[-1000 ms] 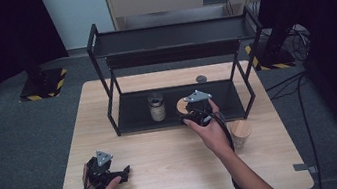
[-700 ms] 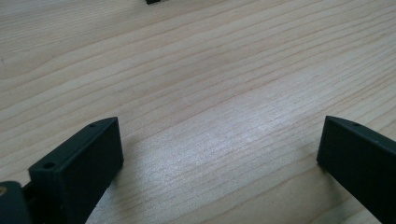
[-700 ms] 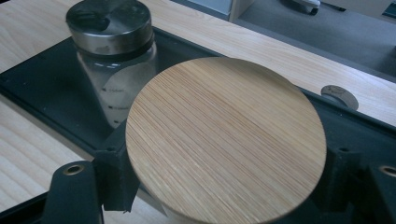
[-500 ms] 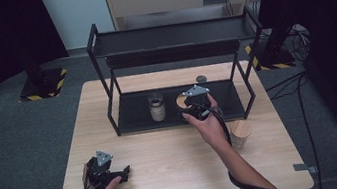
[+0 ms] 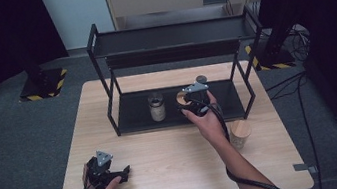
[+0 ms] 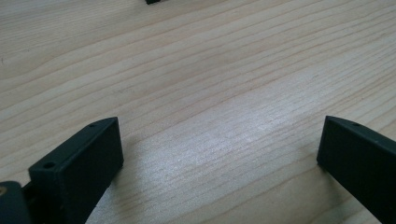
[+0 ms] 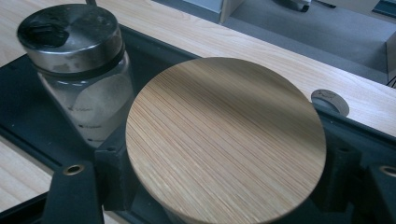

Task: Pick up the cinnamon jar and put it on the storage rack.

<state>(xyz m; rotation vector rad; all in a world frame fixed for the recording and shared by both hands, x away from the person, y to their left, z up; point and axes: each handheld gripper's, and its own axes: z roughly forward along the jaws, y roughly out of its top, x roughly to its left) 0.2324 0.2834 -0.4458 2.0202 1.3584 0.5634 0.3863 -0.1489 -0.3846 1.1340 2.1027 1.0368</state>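
Pale wood grain across the bench [image 5: 168, 175], with the black rack [image 5: 173, 38] as landmark. Well in front of the rack's left leg: left gripper [image 5: 110, 173], held low over bare wood, jaws spread wide with nothing between them. On the rack's lower shelf, left of centre: glass shaker [image 7: 77, 70] with a brushed-metal lid, white powder inside, faint printing on the glass too small to read. Just right of it on the same shelf: wood-lidded jar [image 7: 224, 140], the round bamboo lid seen from above, right gripper [image 5: 193, 102] around it with jaws closed on the body just under the lid. Probably rigid, smooth glass under that lid, so likely slippery and breakable; lid possibly loose, so a hold on the body looks safer than on the lid. Off the rack's right front corner, on the bench: second wood-lidded jar [image 5: 239, 133], untouched. No brand legible anywhere.
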